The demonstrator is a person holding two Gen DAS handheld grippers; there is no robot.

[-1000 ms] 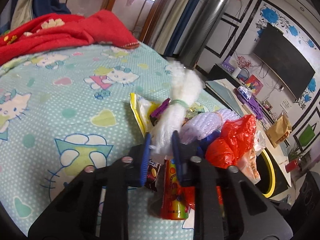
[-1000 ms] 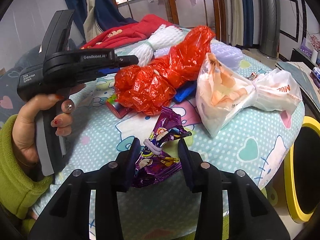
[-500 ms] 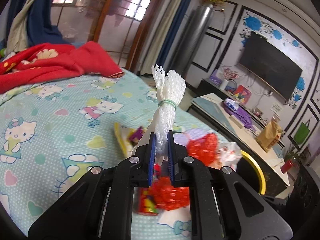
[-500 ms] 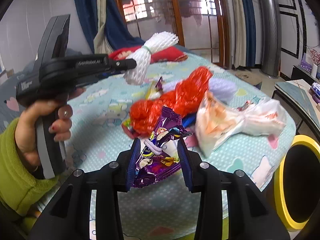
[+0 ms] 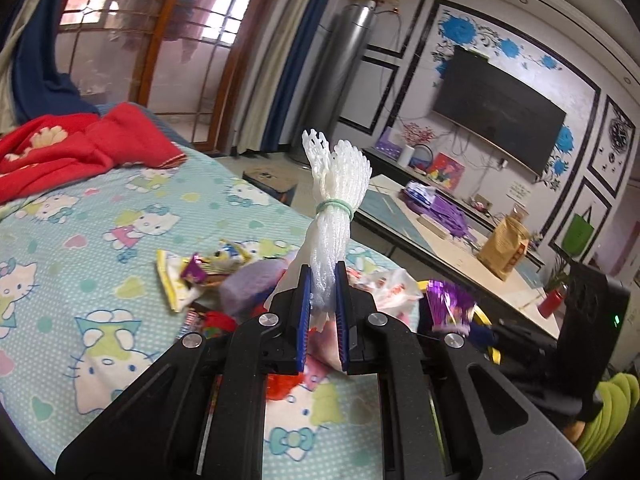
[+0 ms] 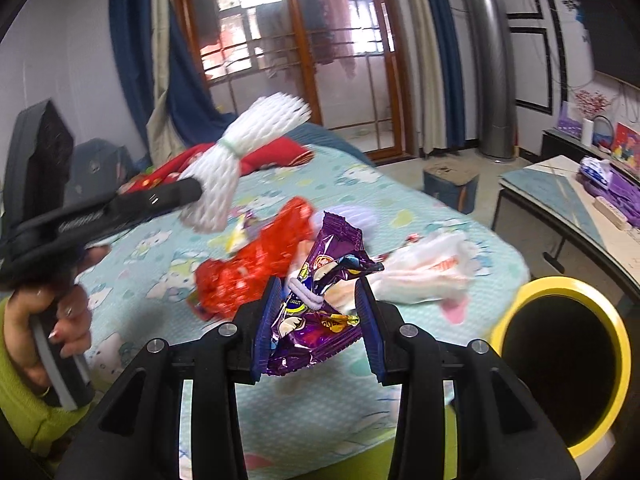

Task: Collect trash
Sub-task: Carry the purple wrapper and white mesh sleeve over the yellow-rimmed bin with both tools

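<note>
Foam net (image 5: 334, 216): white mesh bundle with a green band, upright, clamped by the left claw (image 5: 323, 312); lifted higher off the bed than a second ago.
Purple wrapper (image 6: 320, 300): crinkled foil, pinched in the right claw (image 6: 318, 320), its lower end hidden.
Bin (image 6: 560, 356): yellow-rimmed, at 3 o'clock, partly cut off.
Bed (image 5: 120, 216): red bag (image 6: 256, 268) blurred.

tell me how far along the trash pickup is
Nothing visibly binned yet; the bin's inside looks dark. In hand: the left gripper clamps a white foam net, the right gripper a purple wrapper. Left on the bed: red bag, white bag, yellow wrapper.
</note>
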